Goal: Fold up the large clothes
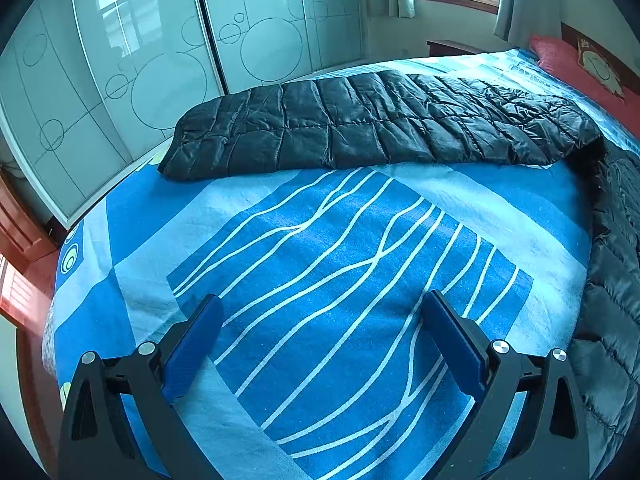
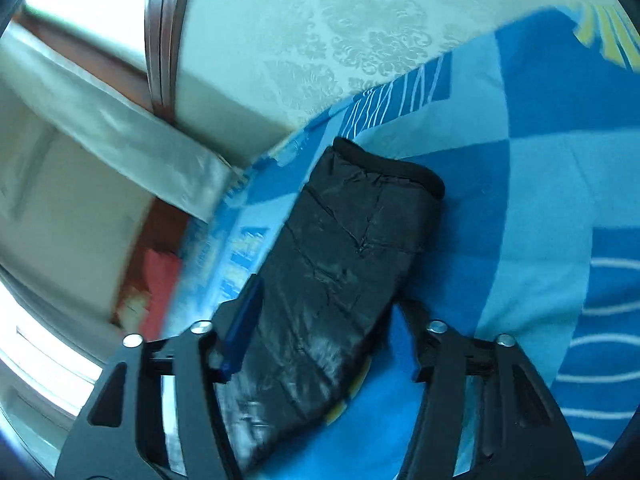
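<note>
the black padded jacket (image 1: 360,120) lies spread on the bed (image 1: 320,280), sleeve far out, not yet folded; left gripper (image 1: 326,320) gapes empty, right gripper (image 2: 328,320) wide around a sleeve (image 2: 340,260), not clamping

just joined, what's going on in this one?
A person with two handheld grippers is folding a black quilted down jacket spread on a bed with a blue patterned sheet. The left gripper is open and empty above bare sheet, with one sleeve stretched across the bed ahead of it. The right gripper is open around the other sleeve near the bed edge; that view is motion-blurred, so whether its fingers touch the fabric is unclear. No fold is visible yet.
</note>
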Demonstrator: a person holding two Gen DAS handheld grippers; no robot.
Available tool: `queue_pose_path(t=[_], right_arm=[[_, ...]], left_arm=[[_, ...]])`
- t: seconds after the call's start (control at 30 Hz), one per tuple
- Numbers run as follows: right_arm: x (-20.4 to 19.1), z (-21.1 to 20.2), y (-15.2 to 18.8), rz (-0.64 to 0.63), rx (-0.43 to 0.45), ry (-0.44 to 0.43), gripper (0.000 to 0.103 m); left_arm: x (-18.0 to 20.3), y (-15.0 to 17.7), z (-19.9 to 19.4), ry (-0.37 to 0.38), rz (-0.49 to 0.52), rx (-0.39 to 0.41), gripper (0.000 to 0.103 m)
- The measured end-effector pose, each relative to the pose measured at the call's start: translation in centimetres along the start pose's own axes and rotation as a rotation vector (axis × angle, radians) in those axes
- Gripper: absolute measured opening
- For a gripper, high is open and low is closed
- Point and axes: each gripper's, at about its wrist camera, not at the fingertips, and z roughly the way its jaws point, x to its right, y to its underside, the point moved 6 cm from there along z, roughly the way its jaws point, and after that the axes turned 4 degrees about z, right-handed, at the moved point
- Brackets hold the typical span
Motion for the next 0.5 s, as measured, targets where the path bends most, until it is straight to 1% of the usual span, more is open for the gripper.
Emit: queue_pose_path(t=[0.03, 0.07, 0.13, 0.23, 0.37, 0.5], right_arm=[[0.1, 0.5, 0.2, -0.004, -0.018, 0.003, 0.010], [0.3, 0.6, 0.3, 0.010, -0.022, 0.006, 0.009], [-0.1, -0.1, 0.5, 0.001, 0.003, 0.013, 0.007], [-2.9, -1.5, 1.6, -0.074, 0.024, -0.011, 0.006], [-8.5, -3.5, 4.4, -0.219, 0.034, -0.072, 0.005], [-16.3, -5.8, 10.1, -0.416, 0.034, -0.153, 0.005]], left_arm=[[0.1, 0.0, 0.0, -0.004, 0.002, 0.002, 0.099], [0.1, 0.0, 0.0, -0.006, 0.003, 0.003, 0.099], [0.2, 0.1, 0.0, -0.005, 0.002, 0.003, 0.099], [0.3, 0.1, 0.1, -0.001, -0.002, 0.004, 0.099], [0.2, 0.2, 0.0, -0.001, -0.003, 0.009, 0.099], [0.0, 0.3, 0.0, 0.006, -0.009, 0.011, 0.099]])
